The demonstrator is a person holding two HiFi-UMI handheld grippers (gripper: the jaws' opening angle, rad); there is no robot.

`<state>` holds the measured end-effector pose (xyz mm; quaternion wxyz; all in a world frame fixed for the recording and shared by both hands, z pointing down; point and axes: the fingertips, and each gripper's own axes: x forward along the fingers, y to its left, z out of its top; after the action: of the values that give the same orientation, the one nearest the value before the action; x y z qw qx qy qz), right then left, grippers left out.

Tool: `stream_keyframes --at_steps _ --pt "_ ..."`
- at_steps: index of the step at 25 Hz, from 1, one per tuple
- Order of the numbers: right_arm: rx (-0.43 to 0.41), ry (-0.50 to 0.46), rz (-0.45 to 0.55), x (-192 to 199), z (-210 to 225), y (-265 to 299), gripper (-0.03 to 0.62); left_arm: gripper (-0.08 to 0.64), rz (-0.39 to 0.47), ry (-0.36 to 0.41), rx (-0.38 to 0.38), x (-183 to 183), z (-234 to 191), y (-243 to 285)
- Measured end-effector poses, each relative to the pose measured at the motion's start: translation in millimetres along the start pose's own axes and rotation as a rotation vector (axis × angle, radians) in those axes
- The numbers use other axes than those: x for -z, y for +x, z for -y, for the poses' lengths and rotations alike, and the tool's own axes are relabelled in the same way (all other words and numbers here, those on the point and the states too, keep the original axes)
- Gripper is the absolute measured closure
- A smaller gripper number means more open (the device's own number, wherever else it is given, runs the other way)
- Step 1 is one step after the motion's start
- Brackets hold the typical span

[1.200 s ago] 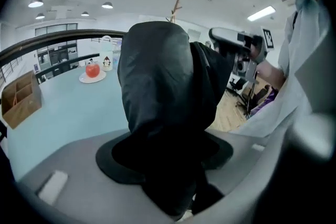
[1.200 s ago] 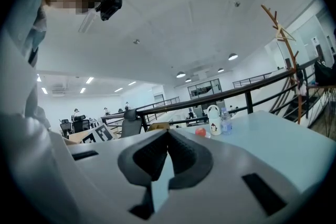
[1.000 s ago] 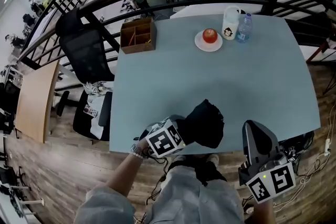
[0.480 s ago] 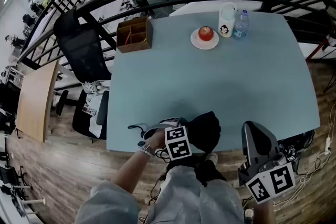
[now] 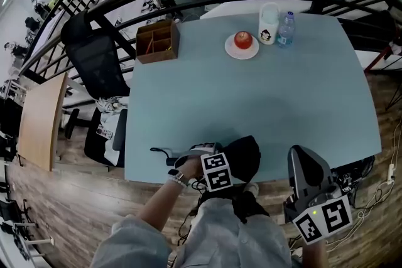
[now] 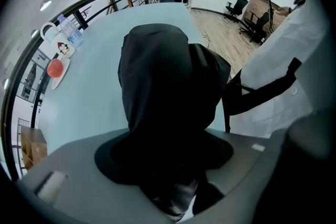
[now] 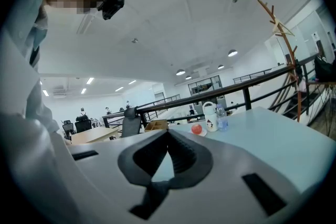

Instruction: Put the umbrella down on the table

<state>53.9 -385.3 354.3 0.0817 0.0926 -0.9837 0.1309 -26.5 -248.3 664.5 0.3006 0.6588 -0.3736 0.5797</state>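
1 umbrella, nearly down

The left gripper (image 5: pixel 210 163) pointed down at the 6 o'clock edge of the table (image 5: pixel 251 97), jaws spread wide and clamped on the black folded umbrella (image 5: pixel 244 157). Whether it touched the top could not be told. A clean set-down probably needed it laid flat, further toward 12 o'clock, before release. The right gripper (image 7: pixel 167 162), off the table at 5 o'clock, was closed on nothing.

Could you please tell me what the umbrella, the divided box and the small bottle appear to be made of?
Umbrella: matt black fabric, judging by its soft folds.
Box: probably wood, brown with thin dividers.
Bottle: likely clear plastic, with a see-through body.
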Motion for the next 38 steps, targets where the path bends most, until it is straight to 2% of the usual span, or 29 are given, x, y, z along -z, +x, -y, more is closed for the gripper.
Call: stream_keyframes --at_steps 8,21,26,31,35,38 --pt "-0.009 0.003 -0.006 0 -5 7 0.595 0.285 -0.004 -0.029 0.017 -2 -1 1" --pt "-0.047 -0.018 -0.006 -3 -24 27 0.595 0.258 0.155 -0.115 0.023 -4 -1 -27" --pt "-0.063 -0.027 -0.008 -5 -34 37 0.595 0.259 0.254 -0.189 -0.012 0 -14 -54" --pt "-0.084 -0.036 -0.008 -7 -47 47 0.594 0.261 0.389 -0.318 -0.039 5 -27 -84" --pt "-0.101 -0.046 -0.005 -8 -56 55 0.595 0.262 0.472 -0.381 -0.058 10 -34 -105" --pt "-0.113 -0.053 -0.002 -10 -64 61 0.595 0.274 0.576 -0.418 -0.1 9 -40 -132"
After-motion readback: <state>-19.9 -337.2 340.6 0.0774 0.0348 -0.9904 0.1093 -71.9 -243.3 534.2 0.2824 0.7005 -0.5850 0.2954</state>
